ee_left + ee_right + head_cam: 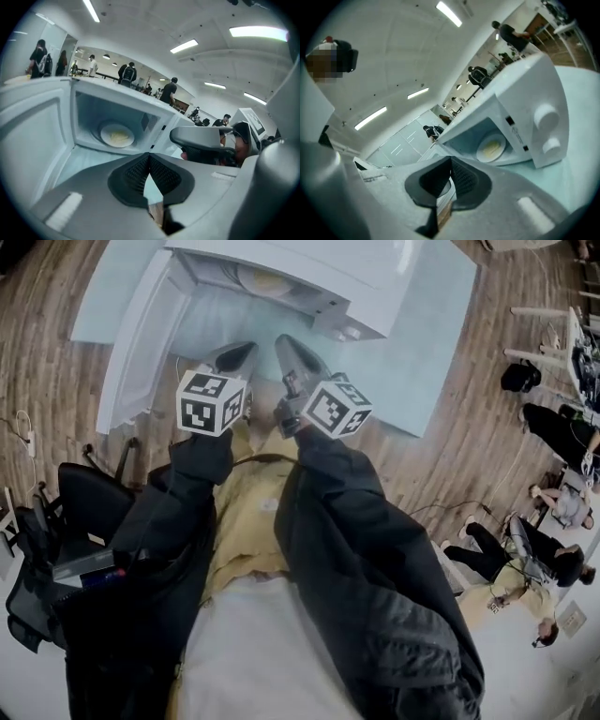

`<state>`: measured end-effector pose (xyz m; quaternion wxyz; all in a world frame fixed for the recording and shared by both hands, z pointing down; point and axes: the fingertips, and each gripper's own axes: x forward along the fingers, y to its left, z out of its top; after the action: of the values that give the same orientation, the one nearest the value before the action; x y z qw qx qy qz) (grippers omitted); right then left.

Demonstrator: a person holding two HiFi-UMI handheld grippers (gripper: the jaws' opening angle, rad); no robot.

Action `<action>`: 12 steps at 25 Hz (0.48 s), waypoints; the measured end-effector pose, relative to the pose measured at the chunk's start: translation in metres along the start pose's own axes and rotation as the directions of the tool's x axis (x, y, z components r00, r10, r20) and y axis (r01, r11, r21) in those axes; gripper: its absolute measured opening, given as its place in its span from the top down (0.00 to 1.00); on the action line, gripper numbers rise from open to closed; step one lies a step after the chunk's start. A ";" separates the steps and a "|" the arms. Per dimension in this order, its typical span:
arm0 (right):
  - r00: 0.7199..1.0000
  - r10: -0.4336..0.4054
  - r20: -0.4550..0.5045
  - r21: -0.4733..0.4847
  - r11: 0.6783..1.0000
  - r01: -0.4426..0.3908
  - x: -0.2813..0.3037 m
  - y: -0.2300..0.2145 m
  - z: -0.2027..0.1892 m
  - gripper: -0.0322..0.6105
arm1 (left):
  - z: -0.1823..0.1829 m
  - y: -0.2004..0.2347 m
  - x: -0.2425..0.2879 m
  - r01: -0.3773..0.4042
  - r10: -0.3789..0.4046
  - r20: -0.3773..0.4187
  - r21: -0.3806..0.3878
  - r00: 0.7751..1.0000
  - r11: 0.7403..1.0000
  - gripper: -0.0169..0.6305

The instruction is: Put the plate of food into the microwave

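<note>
- Plate of food (117, 136): set inside the microwave (525, 108), whose door (141, 343) is swung open.
- Left gripper (150, 157): jaws pressed together, nothing held.
- Right gripper (451, 161): jaws pressed together, nothing held.
- Two knobs (546, 117): shown plainly in the right gripper view, hidden in the left gripper view.
- Dark sleeves (347, 521): shown in the head view only.

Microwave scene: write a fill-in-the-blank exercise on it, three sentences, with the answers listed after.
The plate of food sits ____ the microwave.
The microwave's door stands ____.
The left gripper and the right gripper both have their jaws ____, with nothing between them.
Missing words: inside; open; shut.
</note>
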<state>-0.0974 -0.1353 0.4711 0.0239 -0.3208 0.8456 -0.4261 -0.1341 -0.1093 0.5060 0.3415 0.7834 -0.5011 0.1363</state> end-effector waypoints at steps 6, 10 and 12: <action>0.999 -0.014 0.049 -0.262 0.965 0.027 -0.041 0.036 0.052 0.96 | 0.055 -0.054 -0.009 0.018 -0.036 0.098 0.181 0.995 0.983 0.98; 0.990 -0.079 0.117 -0.409 0.904 0.121 -0.070 0.045 0.084 0.96 | 0.085 -0.085 -0.010 0.028 -0.068 0.153 0.246 0.986 0.969 0.98; 0.981 -0.097 0.167 -0.462 0.872 0.165 -0.088 0.049 0.099 0.96 | 0.097 -0.102 -0.009 0.043 -0.092 0.175 0.269 0.980 0.962 0.98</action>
<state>-0.0224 -0.1349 0.3515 -0.0255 -0.4026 0.8963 -0.1840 -0.0610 -0.1415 0.3893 0.1904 0.8478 -0.4810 0.1165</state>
